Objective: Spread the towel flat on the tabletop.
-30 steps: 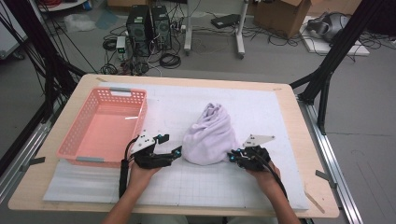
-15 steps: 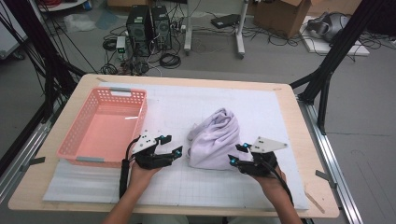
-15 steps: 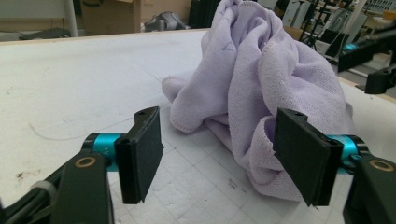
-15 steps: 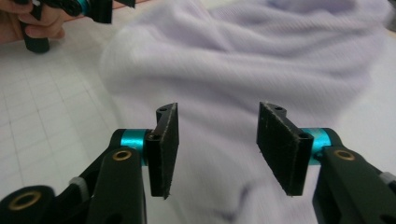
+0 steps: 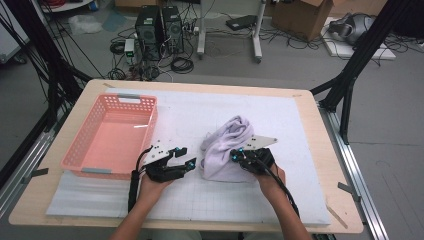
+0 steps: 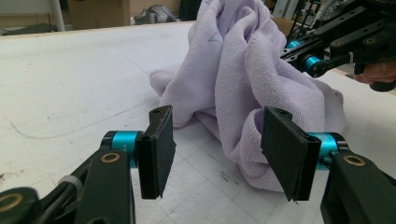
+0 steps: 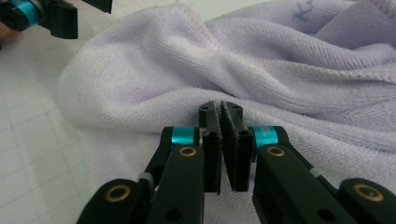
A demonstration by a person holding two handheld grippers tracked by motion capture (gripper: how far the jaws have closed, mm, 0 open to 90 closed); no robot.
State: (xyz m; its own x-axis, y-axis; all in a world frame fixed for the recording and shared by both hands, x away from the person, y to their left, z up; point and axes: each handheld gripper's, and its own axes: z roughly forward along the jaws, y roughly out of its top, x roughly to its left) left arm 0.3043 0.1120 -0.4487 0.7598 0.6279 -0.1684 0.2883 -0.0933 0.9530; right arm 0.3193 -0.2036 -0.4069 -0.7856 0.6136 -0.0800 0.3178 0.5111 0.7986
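Jaws of the right gripper (image 7: 220, 108) are pressed together on a fold of the lilac towel (image 5: 226, 148), heaped right of centre in the high view. Left gripper (image 6: 215, 140) is held agape just short of the towel. Pink basket (image 5: 89, 145) is seen at left.

**Two forearms in, one gripper spread, one closed**

Both forearms come in from the near edge. The left hand (image 5: 152, 182) holds the left gripper (image 5: 186, 161) low, pointing to the right, its two jaws standing wide apart. The right hand (image 5: 270, 175) holds the right gripper (image 5: 235, 155) pointing to the left, toward the other one; its jaws are pressed together, almost no gap between them.
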